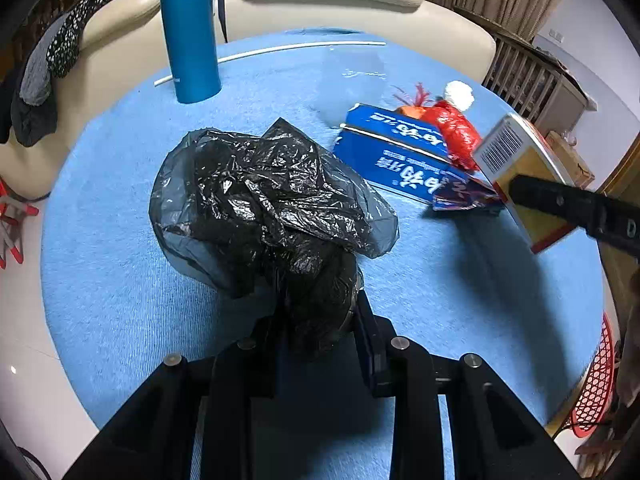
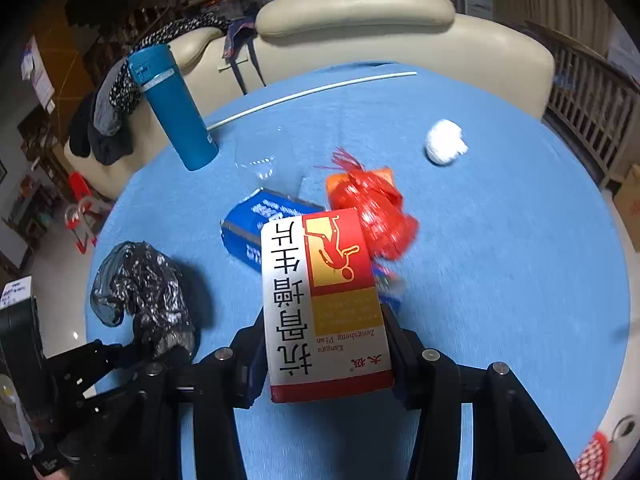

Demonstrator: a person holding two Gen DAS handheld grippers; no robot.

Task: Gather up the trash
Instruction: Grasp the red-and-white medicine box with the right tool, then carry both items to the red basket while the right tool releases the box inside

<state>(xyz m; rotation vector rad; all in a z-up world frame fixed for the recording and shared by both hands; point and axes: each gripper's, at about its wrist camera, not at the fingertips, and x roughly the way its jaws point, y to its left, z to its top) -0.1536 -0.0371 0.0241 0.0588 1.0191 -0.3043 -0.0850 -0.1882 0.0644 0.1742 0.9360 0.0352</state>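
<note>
My left gripper (image 1: 320, 312) is shut on the neck of a crumpled black trash bag (image 1: 272, 204), which rests on the blue tablecloth (image 1: 120, 280); the bag also shows in the right wrist view (image 2: 144, 284). My right gripper (image 2: 324, 332) is shut on a white, red and yellow medicine box (image 2: 324, 300), held above the table; the box (image 1: 520, 176) appears at the right of the left wrist view. On the table lie a blue carton (image 1: 392, 152), a red plastic net bag (image 2: 376, 212), a white paper ball (image 2: 444, 142) and a small dark wrapper (image 1: 464, 194).
A tall blue thermos (image 1: 190, 36) stands at the far left of the table, with a white rod (image 1: 280, 50) lying behind it. A clear plastic cup (image 2: 260, 152) sits mid-table. A cream sofa (image 2: 360, 20) lies beyond. A red mesh basket (image 1: 596, 384) is at right.
</note>
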